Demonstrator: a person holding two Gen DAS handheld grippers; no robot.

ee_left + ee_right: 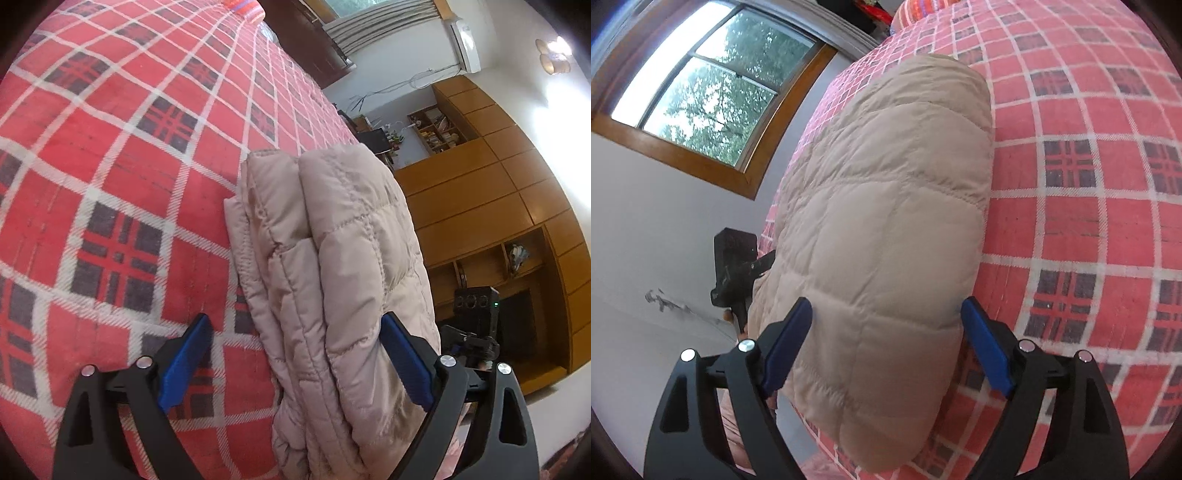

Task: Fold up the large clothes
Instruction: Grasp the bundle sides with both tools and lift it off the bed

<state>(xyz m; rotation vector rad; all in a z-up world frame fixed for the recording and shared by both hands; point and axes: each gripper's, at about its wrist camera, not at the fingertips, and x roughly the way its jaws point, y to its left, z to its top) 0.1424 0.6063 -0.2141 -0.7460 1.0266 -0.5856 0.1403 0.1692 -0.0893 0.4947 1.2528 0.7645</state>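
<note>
Blue pads (184, 363) on black fingers fill the bottom of the left wrist view, and the left gripper (295, 363) has its jaws spread wide. Between them sits the folded jacket (332, 266), a pale quilted bundle of several stacked layers. Its thick edge lies against the pad on the right side of the jaws, while the pad on the left side hangs apart from it, over the blanket (110, 166). That red checked blanket stretches away to the left of the jaws and far ahead. Beyond the jacket, to the right, stand wooden cabinets (480, 192), with an air conditioner (466, 44) high on the wall.

From the right wrist view, the right gripper (886, 343) also has its jaws spread, with the jacket (886, 221) bulging between the two blue pads (984, 345). Whether the pads press the cloth cannot be told. The bundle runs ahead from the jaws, lying on the blanket (1089, 184), which spreads out to the right. Left of the jaws, partly hidden behind the jacket, the other gripper's black body (733, 266) shows. Farther off on that side is a window (713, 85) with a wooden frame.
</note>
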